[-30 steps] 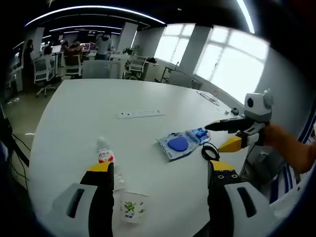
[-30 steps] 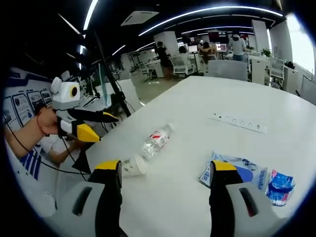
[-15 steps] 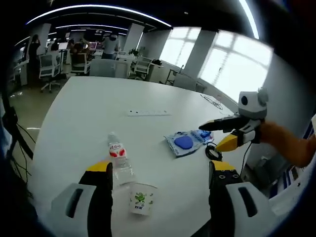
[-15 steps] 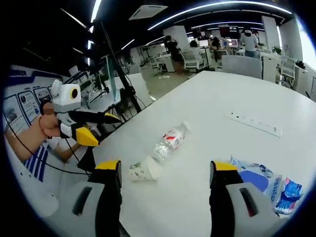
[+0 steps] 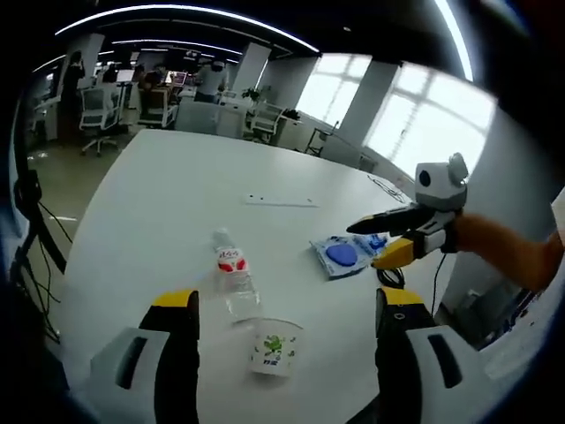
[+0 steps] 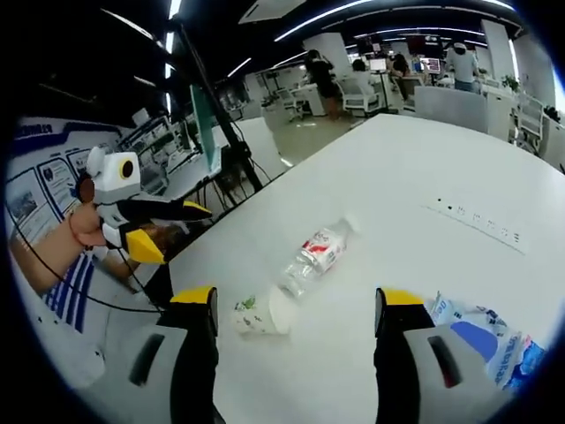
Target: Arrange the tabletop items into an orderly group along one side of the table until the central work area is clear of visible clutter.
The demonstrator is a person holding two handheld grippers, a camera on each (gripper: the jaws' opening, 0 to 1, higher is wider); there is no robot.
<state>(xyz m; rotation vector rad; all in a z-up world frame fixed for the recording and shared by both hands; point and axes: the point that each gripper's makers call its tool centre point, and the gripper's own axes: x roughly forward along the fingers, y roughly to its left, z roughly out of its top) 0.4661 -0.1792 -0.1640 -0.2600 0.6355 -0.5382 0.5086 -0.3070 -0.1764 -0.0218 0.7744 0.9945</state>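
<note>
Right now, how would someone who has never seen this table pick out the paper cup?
On the big white table, look near the edge closest to the grippers. A clear water bottle with a red label lies on its side there; the paper cup lies at its base, short, white, green-printed and open-mouthed.

i can't read any words or numbers here. the water bottle [image 5: 233,278] has a red and white label, and the paper cup [image 5: 274,347] just beside it carries a green print, but the lettering on both is too small and blurred for me.
</note>
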